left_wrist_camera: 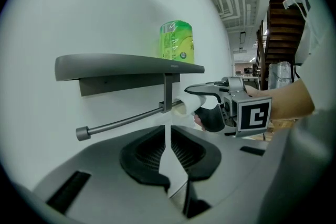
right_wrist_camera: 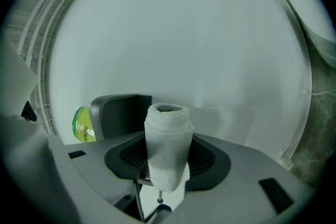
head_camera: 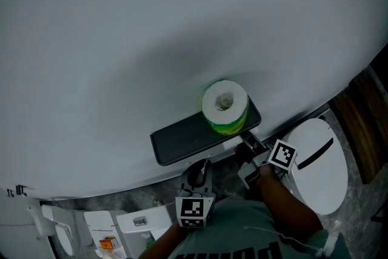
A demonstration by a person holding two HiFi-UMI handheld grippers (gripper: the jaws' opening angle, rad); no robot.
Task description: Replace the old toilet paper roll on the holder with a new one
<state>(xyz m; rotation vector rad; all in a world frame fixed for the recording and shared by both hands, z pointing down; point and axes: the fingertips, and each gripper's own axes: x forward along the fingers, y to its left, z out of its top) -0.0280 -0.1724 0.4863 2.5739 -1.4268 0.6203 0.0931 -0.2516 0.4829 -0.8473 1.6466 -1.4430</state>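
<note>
Farthest left, we are seeing the holder bar [left_wrist_camera: 121,123] running bare from its knobbed free end to the post under the dark shelf [left_wrist_camera: 126,63]; no roll is sitting on that stretch. The left gripper [head_camera: 198,171] is hovering below the shelf and facing the bar. Its fingers [left_wrist_camera: 147,157] are drawn almost together, with only a sliver of wall showing between them and nothing in them. On top of the shelf, toward its right end, the new roll [head_camera: 225,107] is standing on end in its green wrapper, untouched and apart from both grippers. Just right of the post, under the shelf's right end, the right gripper [left_wrist_camera: 202,105] is pinching the old roll [right_wrist_camera: 167,144]. It is a thin, nearly spent wad of white paper, squashed between half-spread fingers. We are not able to tell whether its core is sitting on a stub of the bar or is clear of it. Farther right, the toilet [head_camera: 315,167] is sitting with its lid down. We are judging the job to be about a third done: the old roll is gripped and is at, or just past, the point of leaving the holder. Left to do are setting it aside, lifting the new roll off the shelf, perhaps unwrapping it, and threading it onto the bar.
</note>
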